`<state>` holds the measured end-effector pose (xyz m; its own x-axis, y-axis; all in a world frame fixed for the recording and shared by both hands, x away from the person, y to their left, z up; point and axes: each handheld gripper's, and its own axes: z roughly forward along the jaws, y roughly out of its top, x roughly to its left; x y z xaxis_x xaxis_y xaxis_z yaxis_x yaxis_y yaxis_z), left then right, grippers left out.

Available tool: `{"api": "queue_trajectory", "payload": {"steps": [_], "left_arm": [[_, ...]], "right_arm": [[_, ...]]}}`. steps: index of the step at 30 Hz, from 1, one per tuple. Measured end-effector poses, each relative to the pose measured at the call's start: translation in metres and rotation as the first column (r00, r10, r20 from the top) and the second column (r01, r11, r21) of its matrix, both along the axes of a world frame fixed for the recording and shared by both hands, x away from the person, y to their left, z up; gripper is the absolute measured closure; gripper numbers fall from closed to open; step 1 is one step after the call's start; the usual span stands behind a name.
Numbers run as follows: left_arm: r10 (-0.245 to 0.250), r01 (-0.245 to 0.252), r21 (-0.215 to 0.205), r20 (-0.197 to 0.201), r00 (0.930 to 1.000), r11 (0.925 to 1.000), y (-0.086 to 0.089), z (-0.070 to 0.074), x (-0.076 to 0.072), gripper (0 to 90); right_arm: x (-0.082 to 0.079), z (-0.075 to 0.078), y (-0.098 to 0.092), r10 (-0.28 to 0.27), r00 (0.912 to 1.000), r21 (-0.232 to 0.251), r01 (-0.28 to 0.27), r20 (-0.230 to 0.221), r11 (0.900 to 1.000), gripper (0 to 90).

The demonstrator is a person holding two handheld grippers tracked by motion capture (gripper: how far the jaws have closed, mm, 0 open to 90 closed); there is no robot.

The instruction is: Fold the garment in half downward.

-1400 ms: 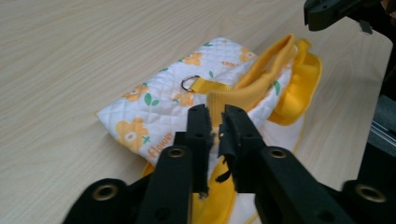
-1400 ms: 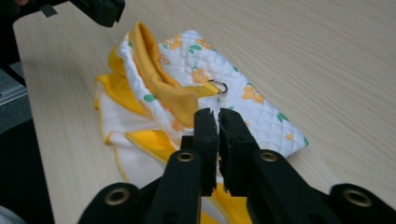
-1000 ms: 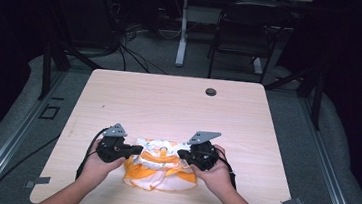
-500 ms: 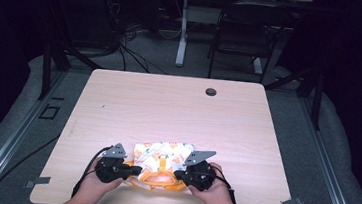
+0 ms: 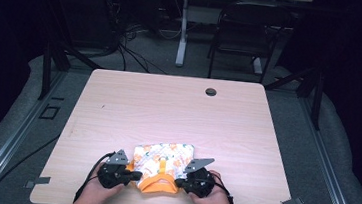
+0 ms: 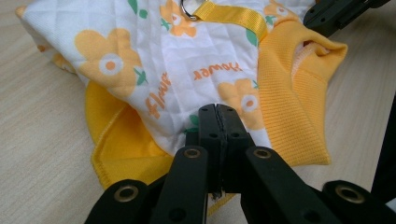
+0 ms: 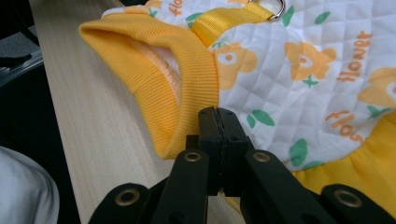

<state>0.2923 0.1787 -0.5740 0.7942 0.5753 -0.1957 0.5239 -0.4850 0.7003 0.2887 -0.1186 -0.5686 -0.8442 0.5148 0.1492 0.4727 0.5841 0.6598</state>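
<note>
Item: quilted flower-print garment [image 5: 161, 166] with orange ribbing, brought down flat at the surface's [image 5: 178, 112] near edge, left hand-held gripper [image 5: 134, 176] and right hand-held gripper [image 5: 179, 182] both clamped on its sides, ready for folding.

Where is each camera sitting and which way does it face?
High view: above the person's side, looking forward and down on the table; both hands, left gripper, right gripper.
Left gripper view: along its shut fingers at the garment.
Right gripper view: along its shut fingers at the orange collar.
Shared: all show the garment.
</note>
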Motion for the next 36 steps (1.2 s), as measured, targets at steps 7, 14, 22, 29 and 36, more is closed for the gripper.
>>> {"api": "queue_trajectory", "payload": {"steps": [7, 14, 22, 29, 36], "left_arm": [[-0.008, 0.008, 0.014, 0.004, 1.0, 0.9999, -0.001, 0.0, 0.001, 89.8], [-0.003, 0.003, 0.012, 0.012, 0.9999, 0.9999, -0.002, -0.001, 0.008, 89.8], [0.012, -0.013, 0.027, 0.022, 0.9997, 0.9995, -0.004, 0.0, 0.019, 89.8], [0.035, -0.035, 0.026, 0.015, 0.9993, 0.999, -0.004, 0.0, 0.03, 89.8], [0.059, -0.059, 0.019, 0.004, 0.9983, 0.9981, -0.004, 0.001, 0.042, 89.8]], "right_arm": [[0.001, -0.001, 0.001, -0.005, 0.9999, 0.004, 0.005, -0.011, 1.0, 89.9], [0.005, -0.001, 0.002, -0.018, 0.9998, -0.001, 0.018, -0.006, 1.0, 89.8], [0.014, 0.0, 0.004, -0.032, 0.9995, -0.017, 0.033, 0.006, 0.999, 89.7], [0.021, 0.0, 0.005, -0.053, 0.9986, -0.016, 0.053, 0.004, 0.998, 89.6], [0.03, 0.002, 0.007, -0.059, 0.9981, -0.037, 0.06, 0.019, 0.998, 89.5]]}}
